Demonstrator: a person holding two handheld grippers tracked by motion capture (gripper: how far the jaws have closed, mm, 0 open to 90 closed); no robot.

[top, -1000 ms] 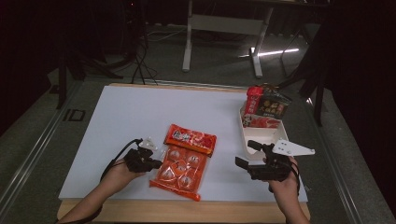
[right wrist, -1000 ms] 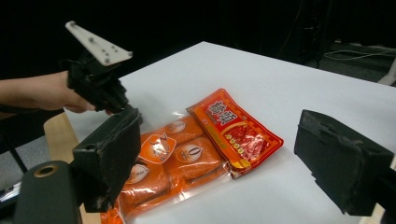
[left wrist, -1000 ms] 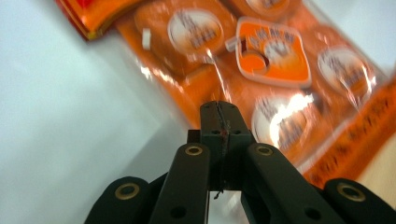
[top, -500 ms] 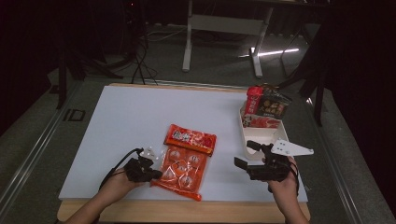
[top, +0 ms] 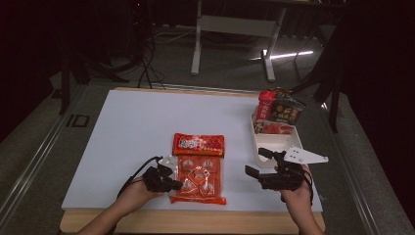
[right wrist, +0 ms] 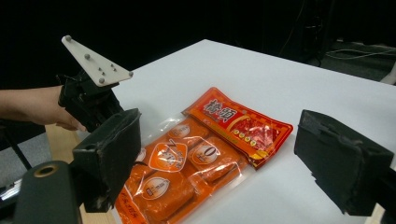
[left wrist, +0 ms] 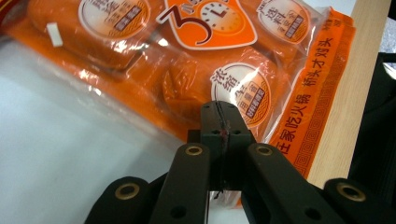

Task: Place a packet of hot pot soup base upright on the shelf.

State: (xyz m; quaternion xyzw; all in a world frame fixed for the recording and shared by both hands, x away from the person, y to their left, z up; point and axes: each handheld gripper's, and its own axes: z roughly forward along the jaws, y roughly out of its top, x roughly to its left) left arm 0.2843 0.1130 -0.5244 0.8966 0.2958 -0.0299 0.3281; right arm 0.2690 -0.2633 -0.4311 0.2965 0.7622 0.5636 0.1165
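Packet: the orange packet (top: 200, 169) is lying flat on the white surface (top: 147, 122), near its front edge and about midway along it, its red top end pointing toward the far edge.
Left jaws: I am keeping my left gripper (left wrist: 223, 122) clenched, jaws pressed together; the tips are sitting over the packet's clear edge near its front left corner, and I cannot tell whether they are pinching the film.
Right jaws: I am holding my right gripper (top: 256, 162) spread wide, nothing between the pads, hovering just right of the packet and apart from it.
White tray: a white tray (top: 258, 147) is standing at the surface's right edge, with red and dark snack bags (top: 276, 110) leaning in its far end.
Surface: the white sheet is lying on a wooden table (top: 195, 223), whose edge is showing along the front.
Room: dark floor, cables and grey table legs (top: 198, 44) are lying beyond the far edge.
Hard to make out: the print on the far bags is too small to read.
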